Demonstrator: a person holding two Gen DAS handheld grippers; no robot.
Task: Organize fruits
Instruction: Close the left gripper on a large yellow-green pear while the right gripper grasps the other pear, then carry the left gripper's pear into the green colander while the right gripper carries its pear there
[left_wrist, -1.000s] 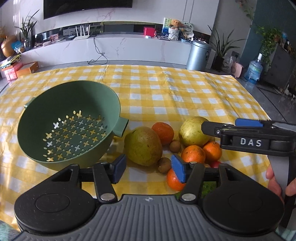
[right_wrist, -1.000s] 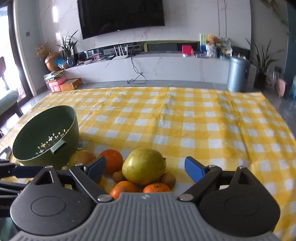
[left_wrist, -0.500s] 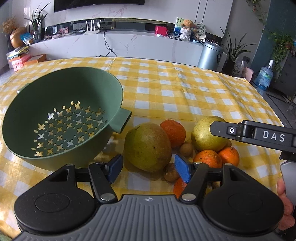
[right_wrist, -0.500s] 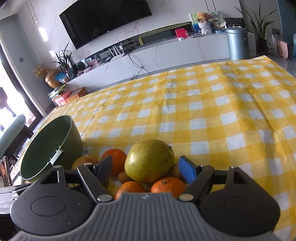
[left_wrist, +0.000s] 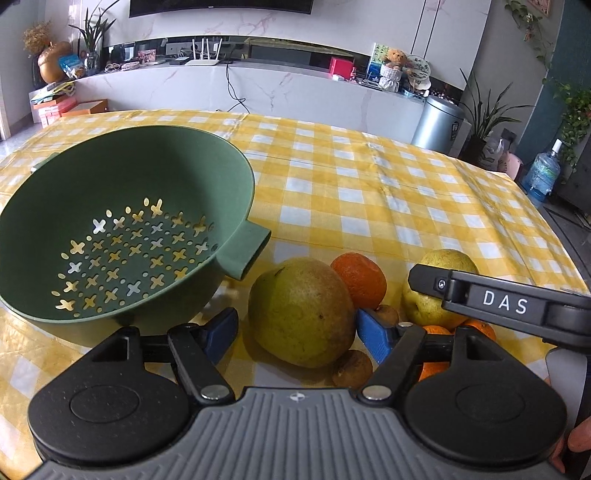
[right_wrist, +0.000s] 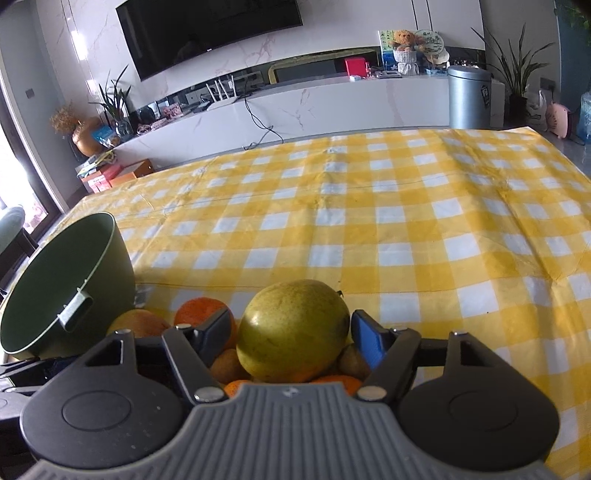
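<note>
In the left wrist view a green colander (left_wrist: 122, 229) stands on the left. Just right of its handle lies a large yellow-green pear (left_wrist: 301, 314). My left gripper (left_wrist: 297, 328) straddles this pear and its jaws are opening, with a small gap at the left pad. A second pear (right_wrist: 291, 332) sits between the blue pads of my right gripper (right_wrist: 291, 328). Those jaws are closing and the pads are near its sides. Tangerines (left_wrist: 358, 280) and small brown fruits (left_wrist: 352, 369) are piled around both pears. One finger of my right gripper (left_wrist: 461, 291) crosses in front of the second pear.
A yellow-and-white checked cloth (right_wrist: 406, 206) covers the table, bare beyond the fruit pile. The colander (right_wrist: 66, 280) stands left of the pile. A person's hand (left_wrist: 576, 439) shows at the lower right. A silver bin (right_wrist: 469, 96) and a white cabinet stand beyond the far edge.
Both grippers have come down and closer to the fruit pile. The left jaws have widened around the near pear. The right jaws have narrowed around the other pear.
</note>
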